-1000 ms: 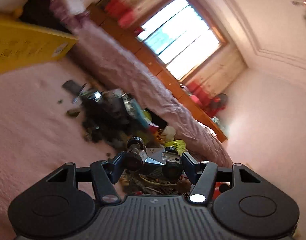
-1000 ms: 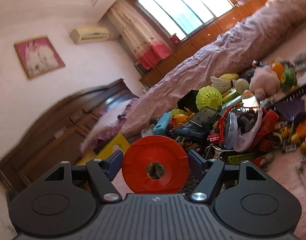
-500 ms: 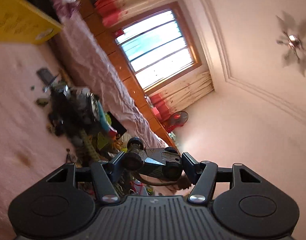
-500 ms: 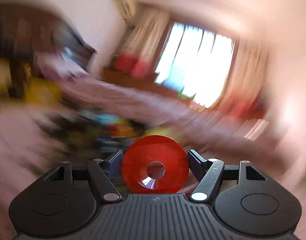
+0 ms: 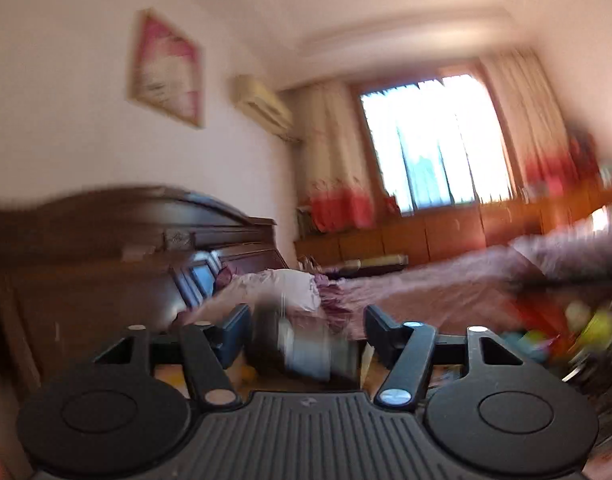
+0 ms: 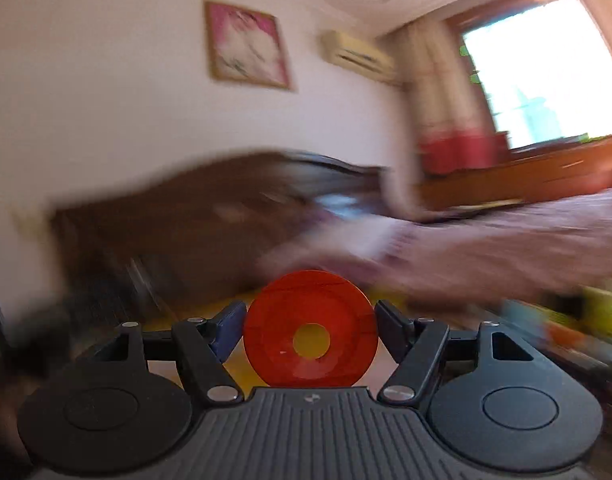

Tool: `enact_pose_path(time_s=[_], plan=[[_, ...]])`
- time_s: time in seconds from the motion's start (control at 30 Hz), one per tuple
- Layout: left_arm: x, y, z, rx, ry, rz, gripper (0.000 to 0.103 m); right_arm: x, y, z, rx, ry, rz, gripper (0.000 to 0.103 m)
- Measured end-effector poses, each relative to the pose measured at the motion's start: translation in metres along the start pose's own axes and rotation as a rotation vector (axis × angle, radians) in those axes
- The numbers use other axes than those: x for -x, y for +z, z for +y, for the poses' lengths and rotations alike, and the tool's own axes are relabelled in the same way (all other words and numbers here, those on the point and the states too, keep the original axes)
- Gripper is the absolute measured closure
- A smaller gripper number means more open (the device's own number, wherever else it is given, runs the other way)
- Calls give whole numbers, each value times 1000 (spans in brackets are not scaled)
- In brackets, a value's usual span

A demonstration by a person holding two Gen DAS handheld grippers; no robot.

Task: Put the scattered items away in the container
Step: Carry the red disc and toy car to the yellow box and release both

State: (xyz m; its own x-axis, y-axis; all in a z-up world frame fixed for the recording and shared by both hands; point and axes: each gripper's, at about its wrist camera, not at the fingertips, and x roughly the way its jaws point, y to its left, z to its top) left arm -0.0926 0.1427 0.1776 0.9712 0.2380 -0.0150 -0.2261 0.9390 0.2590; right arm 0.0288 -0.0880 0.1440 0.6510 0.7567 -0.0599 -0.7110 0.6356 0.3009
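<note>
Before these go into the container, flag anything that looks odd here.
The grey item between the fingers of the left hand-held gripper is smeared while the gripper itself is sharp, so it may be slipping; too blurred to be sure. The red disc sits squarely in the right hand-held gripper.

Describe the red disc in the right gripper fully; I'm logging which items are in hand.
The red disc is a flat, round ring of glossy, slightly translucent plastic with a round central hole showing yellow behind it. It stands on edge, face toward the camera, clamped at its left and right rims between the right gripper fingers, carried in the air. Nothing else touches it.
</note>
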Motion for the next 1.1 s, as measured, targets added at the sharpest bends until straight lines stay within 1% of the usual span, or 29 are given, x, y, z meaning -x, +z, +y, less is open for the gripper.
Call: enact_pose_path(time_s=[0.03, 0.07, 0.1, 0.13, 0.17, 0.2, 0.23, 0.27, 0.3, 0.37, 0.4, 0.43, 0.47, 0.5, 0.53, 0.57, 0.6, 0.63, 0.67, 0.7, 0.77, 0.8, 0.83, 0.9, 0.93, 0.97, 1.03, 1.07, 1.1], plan=[[-23, 4, 18, -24, -39, 25, 0, -37, 18, 4, 26, -42, -12, 3], [-44, 5, 35, -12, -41, 76, 3, -62, 27, 6, 43, -115, -40, 0], [-55, 5, 44, 19, -10, 135, 6, -77, 29, 3, 27, -180, -63, 0], [-54, 5, 50, 63, 14, 180, 8, -78, 23, -6, -33, -177, -75, 0], [-38, 0, 56, 112, -27, 166, 6, -68, 12, -16, -95, -122, -82, 0], [-15, -10, 63, 152, -79, 101, 2, -56, -4, -26, -126, -66, -72, 0], [10, -23, 67, 197, -103, 28, 0, -44, -25, -35, -129, -38, -27, 0], [36, -41, 64, 249, -102, -34, 0, -31, -45, -46, -127, -29, 26, 0], [54, -53, 60, 284, -106, -52, 0, -17, -68, -58, -122, -36, 82, 0], [84, -80, 39, 318, -173, -65, 0, 13, -111, -77, -98, -108, 205, 0], [92, -88, 27, 316, -197, -54, 0, 25, -125, -87, -96, -142, 252, 0], [98, -95, 12, 299, -222, -24, 0, 39, -140, -93, -101, -174, 295, 0], [100, -101, 0, 273, -244, -4, 0, 51, -150, -100, -107, -197, 321, 0], [102, -101, -12, 226, -250, 7, 0, 64, -158, -109, -114, -225, 340, 0], [99, -98, -25, 171, -232, 12, 0, 73, -167, -114, -116, -260, 356, 0], [102, -92, -33, 139, -217, -1, 1, 80, -171, -115, -115, -283, 362, 0], [104, -94, -37, 148, -229, -28, 1, 79, -175, -113, -108, -283, 355, 0], [106, -93, -37, 179, -259, -49, 1, 75, -171, -110, -99, -282, 349, 0], [108, -94, -42, 208, -289, -46, 1, 74, -169, -107, -88, -277, 337, 0], [96, -96, -46, 231, -309, -34, 1, 71, -168, -106, -72, -271, 320, 0], [91, -95, -55, 258, -340, -6, 1, 64, -166, -100, -28, -268, 292, 0], [89, -95, -59, 265, -357, -1, 1, 67, -165, -97, -2, -267, 269, 0], [87, -96, -62, 274, -374, 0, 1, 61, -152, -91, 14, -267, 248, 0], [80, -98, -61, 309, -401, 10, 2, 66, -141, -84, 38, -268, 196, 0], [77, -96, -64, 328, -413, 22, 2, 69, -136, -82, 48, -276, 165, 0], [61, -95, -73, 344, -421, 33, 2, 74, -131, -82, 59, -295, 133, 0], [43, -91, -83, 372, -438, 45, 4, 83, -123, -87, 86, -358, 77, 0], [31, -89, -89, 391, -444, 55, 7, 87, -119, -91, 91, -383, 54, 0], [16, -88, -95, 405, -445, 70, 16, 92, -116, -98, 90, -410, 27, 0]])
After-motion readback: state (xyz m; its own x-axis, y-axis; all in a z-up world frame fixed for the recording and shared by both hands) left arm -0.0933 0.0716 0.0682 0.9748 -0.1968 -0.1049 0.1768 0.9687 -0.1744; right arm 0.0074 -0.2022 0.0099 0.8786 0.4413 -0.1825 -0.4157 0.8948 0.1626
